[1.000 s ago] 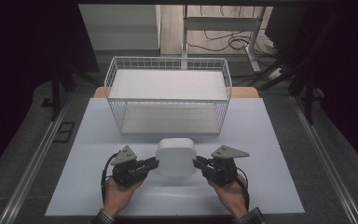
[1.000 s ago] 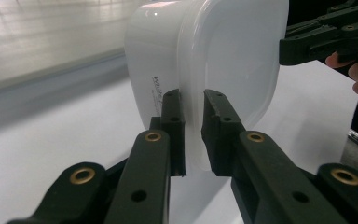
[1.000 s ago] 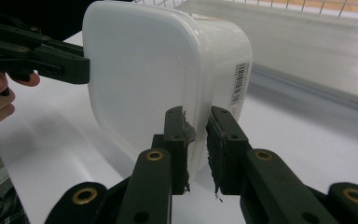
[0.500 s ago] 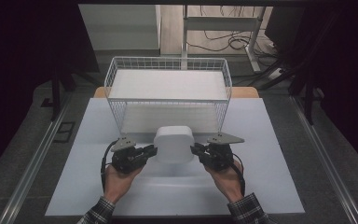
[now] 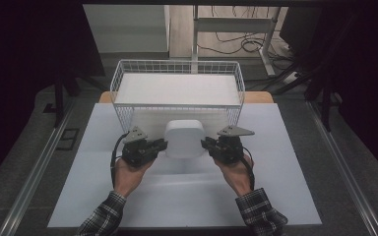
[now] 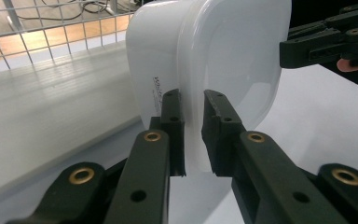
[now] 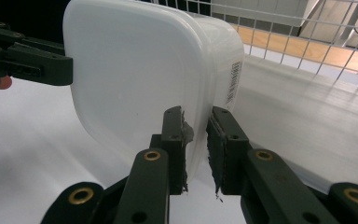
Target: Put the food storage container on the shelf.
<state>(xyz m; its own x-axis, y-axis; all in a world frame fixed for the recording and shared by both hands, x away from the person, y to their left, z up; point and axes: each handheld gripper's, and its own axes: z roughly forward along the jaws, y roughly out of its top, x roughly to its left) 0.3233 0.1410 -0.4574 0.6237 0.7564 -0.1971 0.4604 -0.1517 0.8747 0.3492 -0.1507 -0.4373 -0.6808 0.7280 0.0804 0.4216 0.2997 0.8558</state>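
A white plastic container (image 5: 184,138) with rounded corners hangs above the white table, just in front of the wire basket (image 5: 123,81). My left gripper (image 5: 161,145) is shut on its left rim, and my right gripper (image 5: 207,144) is shut on its right rim. In the left gripper view the black pads (image 6: 172,122) pinch the container's (image 6: 214,60) thin lip, with the other gripper at the upper right. The right gripper view shows its pads (image 7: 223,140) clamped on the container's (image 7: 135,74) lip, a barcode label on its side.
The white wire basket stands at the back of the white table (image 5: 285,167) and has a white floor. Grey floor rails run along both sides of the table. Cables and a metal stand (image 5: 236,29) lie beyond the basket.
Both grippers have carried the container away from the person, toward the basket, and lifted it slightly. The hold on both rims is unchanged.
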